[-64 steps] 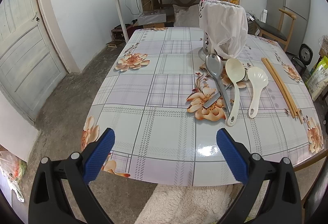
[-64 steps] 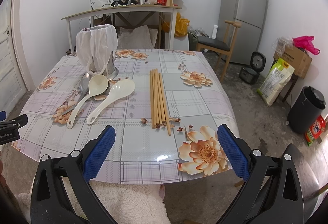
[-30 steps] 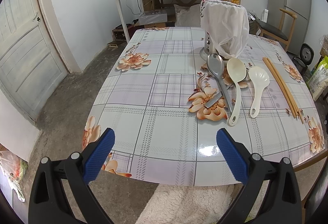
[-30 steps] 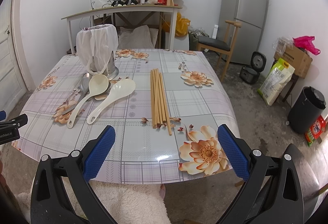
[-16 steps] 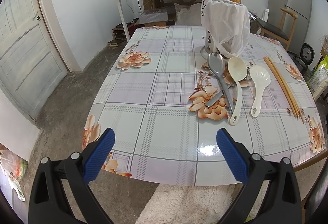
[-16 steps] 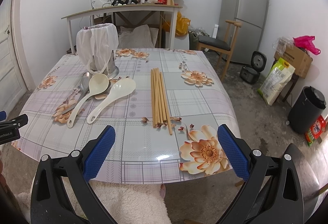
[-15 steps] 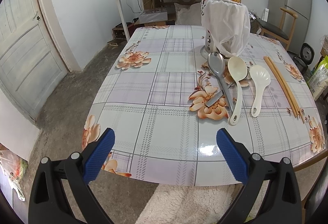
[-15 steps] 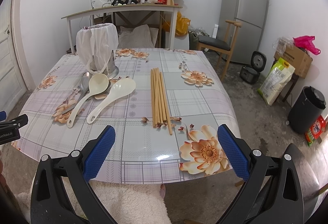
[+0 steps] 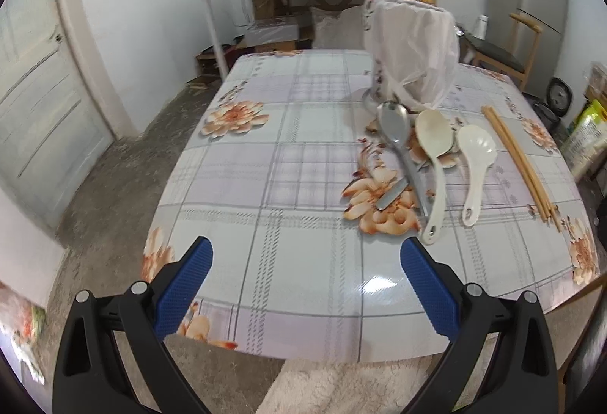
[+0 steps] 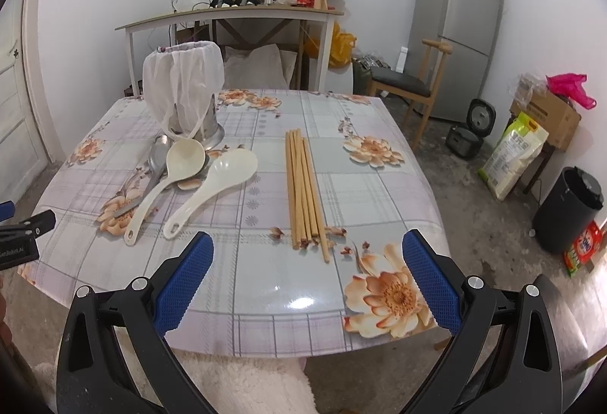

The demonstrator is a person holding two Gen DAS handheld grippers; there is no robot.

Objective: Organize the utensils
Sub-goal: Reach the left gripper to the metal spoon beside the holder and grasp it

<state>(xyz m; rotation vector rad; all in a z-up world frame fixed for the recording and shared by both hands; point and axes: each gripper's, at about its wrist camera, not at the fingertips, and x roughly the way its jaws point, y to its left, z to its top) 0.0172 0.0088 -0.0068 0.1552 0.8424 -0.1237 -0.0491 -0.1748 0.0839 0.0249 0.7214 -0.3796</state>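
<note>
On the flowered table [image 9: 288, 186] lie a metal spoon [image 9: 398, 137], a cream ladle [image 9: 436, 163], a white rice spoon [image 9: 474, 163] and several wooden chopsticks [image 9: 519, 163]. Behind them stands a metal holder draped in a white plastic bag [image 9: 411, 54]. My left gripper [image 9: 303, 273] is open and empty over the table's near edge. In the right wrist view my right gripper [image 10: 305, 270] is open and empty in front of the chopsticks [image 10: 303, 186], with the ladle [image 10: 167, 175], rice spoon [image 10: 212, 186], metal spoon [image 10: 153, 163] and holder [image 10: 184, 91] to the left.
A wooden chair [image 10: 409, 84], fridge [image 10: 455, 31], rice sack [image 10: 512, 156] and black bin [image 10: 569, 209] stand right of the table. A cluttered side table [image 10: 227, 16] stands behind it. A door [image 9: 34, 118] is at the left. A fluffy white rug [image 10: 242, 383] lies below the near edge.
My left gripper has moved a little forward toward the table, so the utensils look slightly nearer. My right gripper has barely moved. Both stay open.
</note>
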